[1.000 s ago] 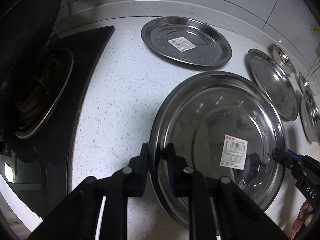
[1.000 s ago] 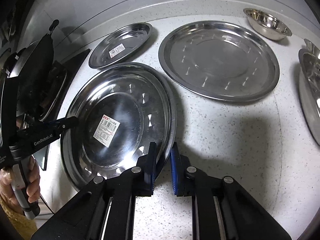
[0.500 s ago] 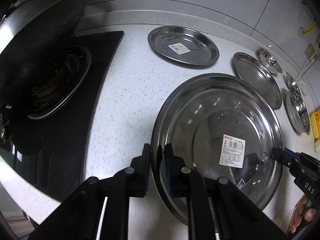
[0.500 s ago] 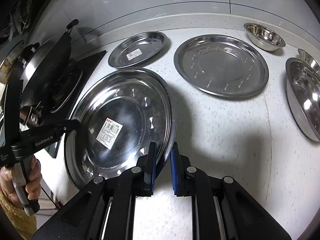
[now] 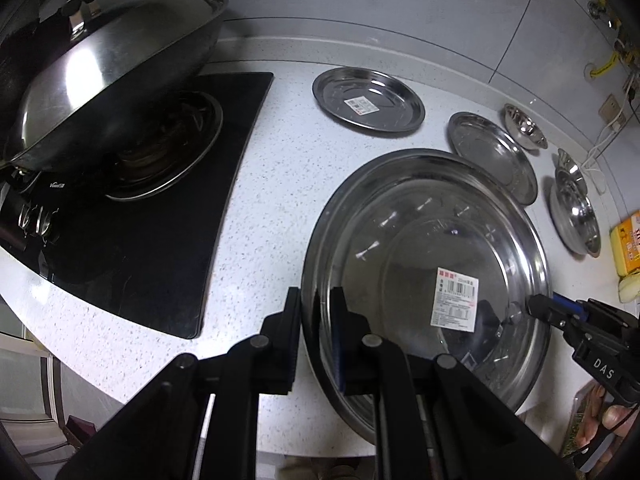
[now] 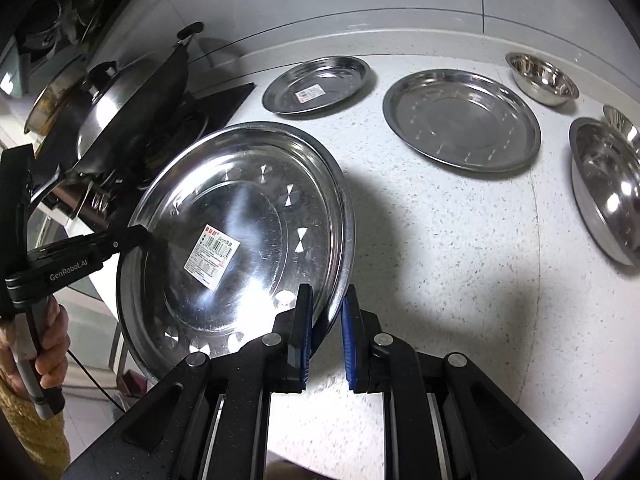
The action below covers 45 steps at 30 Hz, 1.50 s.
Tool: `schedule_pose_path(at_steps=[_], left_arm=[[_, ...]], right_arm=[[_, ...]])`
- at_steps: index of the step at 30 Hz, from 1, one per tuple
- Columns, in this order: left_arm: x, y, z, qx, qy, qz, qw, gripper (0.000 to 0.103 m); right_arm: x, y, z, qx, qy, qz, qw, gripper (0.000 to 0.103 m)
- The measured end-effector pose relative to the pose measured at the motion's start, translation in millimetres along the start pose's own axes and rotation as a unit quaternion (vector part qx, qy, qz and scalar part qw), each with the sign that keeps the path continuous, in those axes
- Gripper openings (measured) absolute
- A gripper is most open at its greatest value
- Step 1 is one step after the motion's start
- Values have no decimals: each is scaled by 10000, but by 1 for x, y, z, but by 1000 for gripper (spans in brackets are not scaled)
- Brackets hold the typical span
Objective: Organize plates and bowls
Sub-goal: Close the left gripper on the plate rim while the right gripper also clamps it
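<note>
Left wrist view. Left gripper [image 5: 316, 312] clamped on the near rim of the large steel plate [image 5: 424, 272], one finger outside the rim, the other inside. Plate round, shallow, polished, with a white barcode label [image 5: 456, 300] stuck inside toward 4 o'clock. It fills the lower right and appears lifted above the speckled countertop [image 5: 280, 184]. Right gripper [image 5: 538, 306] shows at 4 o'clock, its tips on the plate's opposite rim. At 12 o'clock, a smaller labelled plate [image 5: 368, 106] lies flat on the counter. At 2 o'clock, an unlabelled plate [image 5: 492, 156], then a small bowl [image 5: 524, 126] behind it, and stacked bowls [image 5: 576, 216] at 3 o'clock. Lidded wok [image 5: 108, 80] on the black hob [image 5: 160, 240] at 10 o'clock.

Right wrist view. Right gripper [image 6: 326, 332] has its blue-padded fingers either side of the large steel plate [image 6: 248, 232] rim, closed onto it; plate tilted, clear of the countertop [image 6: 440, 240], casting a dark shadow at 3 o'clock. Label [image 6: 212, 252] near plate centre; bright reflections dotted round the sloping wall. Left gripper [image 6: 138, 234] holds the far rim at 9 o'clock, gripped by a hand [image 6: 48, 336]. Smaller labelled plate [image 6: 316, 84] at 12 o'clock, unlabelled plate [image 6: 462, 120] at 1 o'clock, small bowl [image 6: 542, 84] at 2 o'clock, stacked bowls [image 6: 608, 184] at 3 o'clock. Lidded wok [image 6: 132, 100] at 10 o'clock.
</note>
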<state>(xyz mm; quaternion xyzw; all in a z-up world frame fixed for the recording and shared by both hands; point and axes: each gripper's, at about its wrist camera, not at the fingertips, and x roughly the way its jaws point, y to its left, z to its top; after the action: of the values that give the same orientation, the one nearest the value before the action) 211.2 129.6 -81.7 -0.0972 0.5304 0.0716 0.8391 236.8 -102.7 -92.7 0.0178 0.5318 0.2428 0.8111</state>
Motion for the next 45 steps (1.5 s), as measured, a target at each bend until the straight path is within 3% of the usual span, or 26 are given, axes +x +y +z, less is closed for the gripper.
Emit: schedule_pose_path(at_steps=[6,15,26,37,45], left_arm=[[15,5,10,165,149,-338,9992,12],[38,20,11,456,391,-504,9969,12],[80,22,-2,508,901,-419,9938,12],[81,12,-12,644,703,-111,9954,12],[79,16,-15,471,659,-177,9966,12]], right_arm=[[-5,6,6,-36,84,-174,9998,13],[10,17,8,158,293,-504,9982,13],[48,10,-3,150,832,-493,9952,14],[55,4,-10,-19,971,-379,9946,15],[56,3,-10,-126,966,-253,9949,16]])
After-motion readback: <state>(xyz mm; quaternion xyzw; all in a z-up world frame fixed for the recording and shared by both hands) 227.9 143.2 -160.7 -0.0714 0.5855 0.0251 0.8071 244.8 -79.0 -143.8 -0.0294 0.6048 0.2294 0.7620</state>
